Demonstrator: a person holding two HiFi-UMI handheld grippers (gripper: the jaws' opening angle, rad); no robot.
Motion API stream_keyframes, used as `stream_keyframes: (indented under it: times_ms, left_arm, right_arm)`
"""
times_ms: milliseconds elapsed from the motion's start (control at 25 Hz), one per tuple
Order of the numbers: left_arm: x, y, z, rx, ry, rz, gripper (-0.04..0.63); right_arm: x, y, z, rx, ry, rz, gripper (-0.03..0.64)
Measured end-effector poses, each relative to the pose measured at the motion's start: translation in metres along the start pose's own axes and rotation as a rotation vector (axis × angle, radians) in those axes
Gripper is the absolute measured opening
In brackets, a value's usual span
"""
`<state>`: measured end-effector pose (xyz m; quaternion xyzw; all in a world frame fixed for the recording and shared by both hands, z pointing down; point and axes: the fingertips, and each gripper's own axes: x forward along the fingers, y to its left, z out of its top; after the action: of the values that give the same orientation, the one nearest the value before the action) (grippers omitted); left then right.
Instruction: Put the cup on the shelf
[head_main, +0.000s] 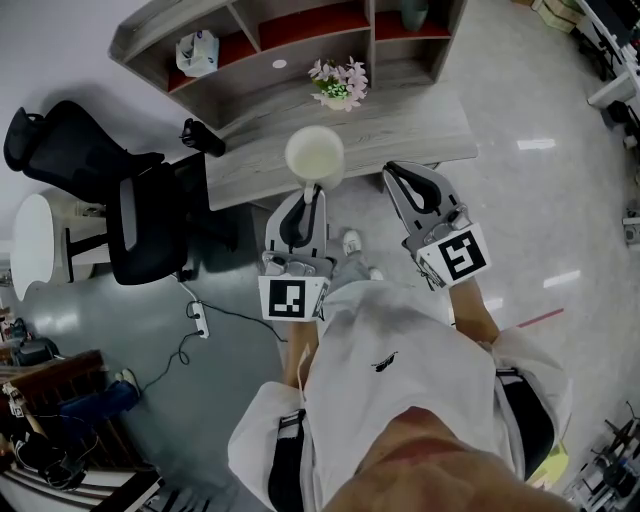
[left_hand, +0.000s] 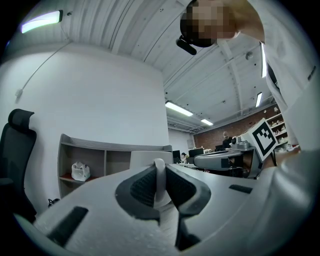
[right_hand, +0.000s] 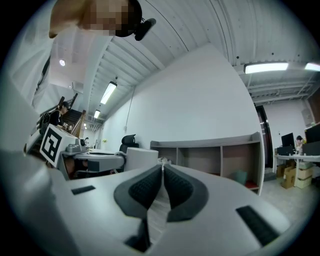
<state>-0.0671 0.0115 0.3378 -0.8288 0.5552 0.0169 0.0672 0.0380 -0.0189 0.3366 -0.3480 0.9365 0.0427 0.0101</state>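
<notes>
A cream cup (head_main: 315, 152) hangs over the near edge of the grey wooden counter (head_main: 400, 130), with my left gripper (head_main: 312, 192) shut on its near side. In the left gripper view a white strip of the cup (left_hand: 159, 176) is pinched between the dark pads, and the cup's body (left_hand: 145, 159) rises behind them. My right gripper (head_main: 397, 172) is held level beside it on the right, shut with nothing in it; its pads (right_hand: 172, 187) meet. The cup (right_hand: 141, 157) also shows at the left of the right gripper view. The grey shelf (head_main: 300, 25) with red boards stands behind the counter.
A pot of pink flowers (head_main: 340, 84) stands on the counter just beyond the cup. A white bag (head_main: 197, 52) sits in a left shelf compartment and a teal object (head_main: 413, 12) in a right one. A black office chair (head_main: 120, 200) stands to the left.
</notes>
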Motion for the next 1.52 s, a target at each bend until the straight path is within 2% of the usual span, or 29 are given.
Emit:
stream_keyframes:
  times_ms: [240,680,1520]
  left_arm:
    - [0.021,0.024,-0.003,-0.003,0.005,-0.013,0.049]
    - [0.053,0.064,-0.011,-0.063,0.015,-0.029,0.049]
    - [0.113,0.122,-0.032,-0.086,0.019,-0.113,0.049]
  right_arm:
    - [0.031,-0.011,-0.003,0.001,0.010,-0.009,0.037]
    - [0.079,-0.023,-0.006,0.015,0.026,-0.036,0.037]
    - [0.149,-0.058,-0.023,0.006,0.065,-0.114,0.037]
